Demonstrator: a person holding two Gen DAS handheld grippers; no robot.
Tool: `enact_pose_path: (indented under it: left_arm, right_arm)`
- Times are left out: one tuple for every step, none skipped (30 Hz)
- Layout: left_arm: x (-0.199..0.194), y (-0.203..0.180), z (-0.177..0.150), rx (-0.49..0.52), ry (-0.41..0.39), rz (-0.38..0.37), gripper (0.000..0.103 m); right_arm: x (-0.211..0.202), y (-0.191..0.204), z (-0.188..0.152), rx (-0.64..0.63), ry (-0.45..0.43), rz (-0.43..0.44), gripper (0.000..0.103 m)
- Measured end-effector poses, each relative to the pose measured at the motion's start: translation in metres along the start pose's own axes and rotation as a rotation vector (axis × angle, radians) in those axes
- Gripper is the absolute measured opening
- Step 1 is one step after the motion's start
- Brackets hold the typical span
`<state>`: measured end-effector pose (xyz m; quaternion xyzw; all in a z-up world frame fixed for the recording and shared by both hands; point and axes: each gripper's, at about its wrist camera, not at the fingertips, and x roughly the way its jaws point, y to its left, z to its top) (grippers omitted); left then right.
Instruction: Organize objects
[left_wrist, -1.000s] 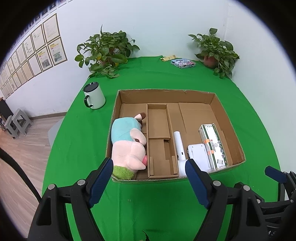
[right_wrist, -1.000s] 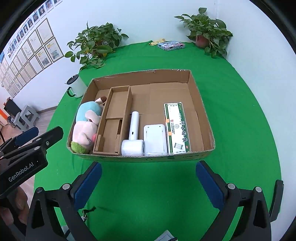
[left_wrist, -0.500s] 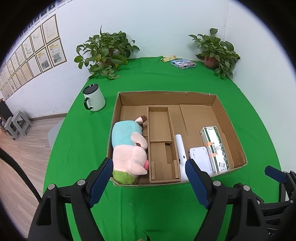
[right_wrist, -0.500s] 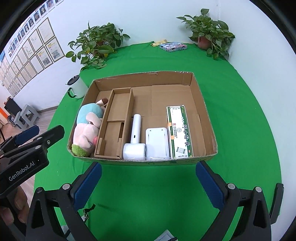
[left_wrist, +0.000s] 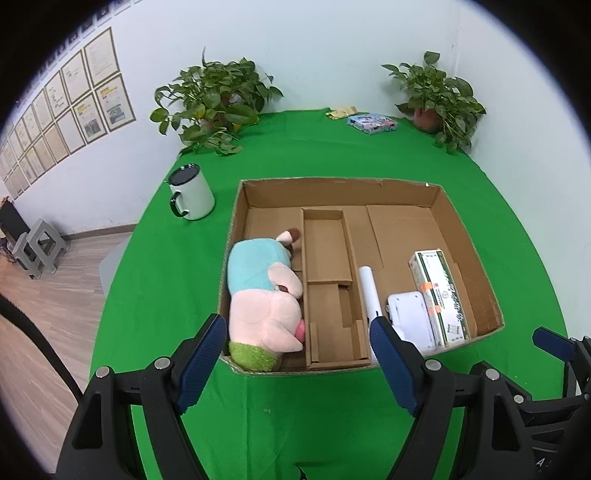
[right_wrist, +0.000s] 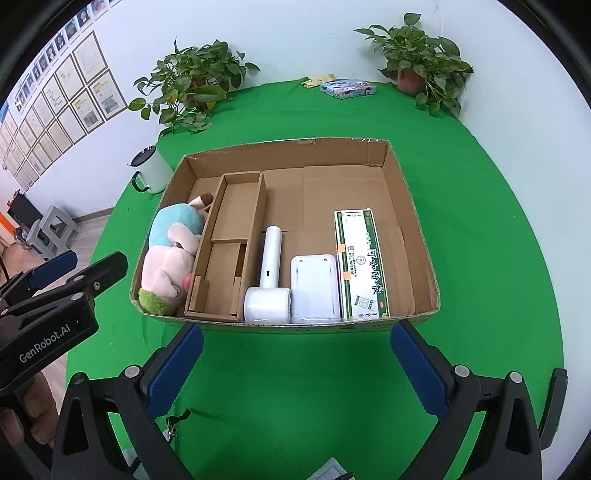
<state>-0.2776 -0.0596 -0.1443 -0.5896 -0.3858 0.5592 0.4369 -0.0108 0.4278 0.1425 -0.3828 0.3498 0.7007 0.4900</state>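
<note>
An open cardboard box (left_wrist: 332, 192) (right_wrist: 288, 155) with inner dividers lies on the green table. A pink and blue plush toy (left_wrist: 262, 295) (right_wrist: 170, 254) fills its left compartment. On its right lie a white hair dryer (right_wrist: 269, 273), a white flat device (right_wrist: 314, 284) and a green-and-white carton (right_wrist: 360, 262). The middle divider compartments are empty. My left gripper (left_wrist: 297, 328) hovers open at the box's near rim, holding nothing. My right gripper (right_wrist: 297, 330) is open and empty just in front of the near wall.
A white mug (left_wrist: 192, 195) with a dark lid stands left of the box. A colourful pack (left_wrist: 373, 123) lies at the table's far edge between two potted plants (left_wrist: 214, 103) (left_wrist: 439, 99). Bare green cloth (right_wrist: 295, 387) lies under the grippers. Grey stools (left_wrist: 37, 247) stand on the floor left.
The box sits slightly lower and nearer in both views, so both grippers have crept toward it. Both stay open. Nothing in the box has moved.
</note>
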Motion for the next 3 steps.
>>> enact_pose_path:
  left_arm:
    - [0.0000,0.0010,0.0005,-0.006,0.001,0.000,0.080]
    - [0.0001,0.0021,0.0010,-0.013,0.003,0.000,0.080]
    - [0.0008,0.0031,0.0015,-0.020,0.005,0.000,0.080]
  right_arm:
    - [0.0015,0.0002,0.0006,-0.001,0.001,0.001,0.102]
    - [0.0031,0.0005,0.0013,-0.003,0.002,0.001,0.102]
    - [0.0042,0.0007,0.0021,-0.004,0.002,0.002,0.102]
